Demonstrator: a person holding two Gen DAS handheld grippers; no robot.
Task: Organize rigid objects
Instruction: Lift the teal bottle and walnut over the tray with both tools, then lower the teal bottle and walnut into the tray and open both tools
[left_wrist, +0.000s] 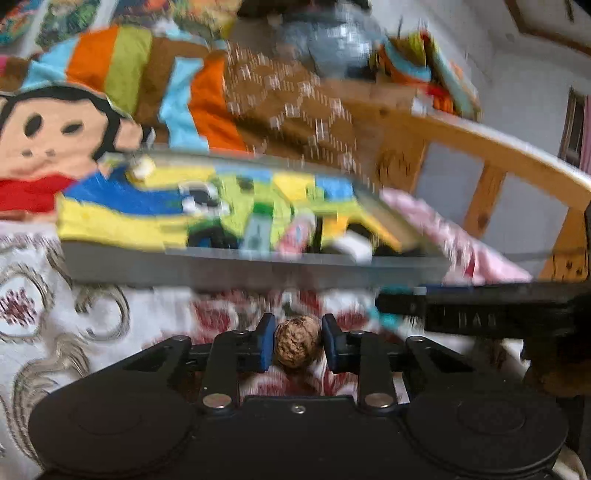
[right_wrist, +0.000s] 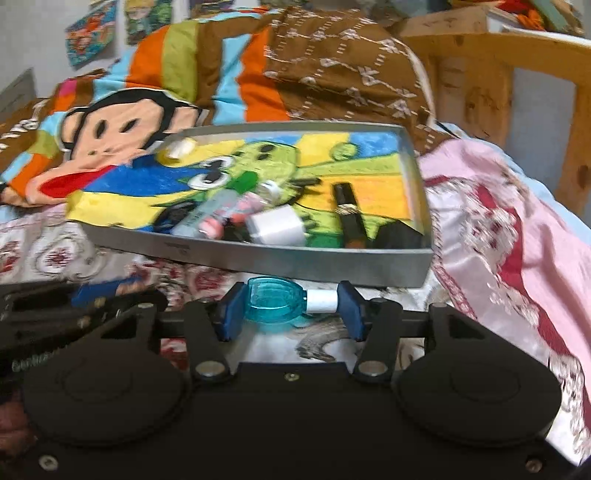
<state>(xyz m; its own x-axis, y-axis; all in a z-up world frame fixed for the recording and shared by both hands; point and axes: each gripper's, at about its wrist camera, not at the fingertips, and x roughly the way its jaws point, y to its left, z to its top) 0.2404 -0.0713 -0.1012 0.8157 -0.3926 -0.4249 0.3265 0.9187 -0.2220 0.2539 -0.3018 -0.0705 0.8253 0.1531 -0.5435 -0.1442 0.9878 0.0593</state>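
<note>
My left gripper (left_wrist: 297, 345) pinches a walnut (left_wrist: 297, 346) at lower centre; my right gripper (right_wrist: 290, 309) pinches a turquoise bottle (right_wrist: 275, 300) sideways, below the grey tray (right_wrist: 295, 264).

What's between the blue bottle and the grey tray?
Only a strip of patterned bedspread separates the teal glass bottle from the grey tray, in the right wrist view.

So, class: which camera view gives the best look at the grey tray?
The right wrist view: the grey tray shows sharp, with its whole rim and contents visible. The left wrist view shows the same tray motion-blurred and seen flatter, mostly its near wall.
</note>
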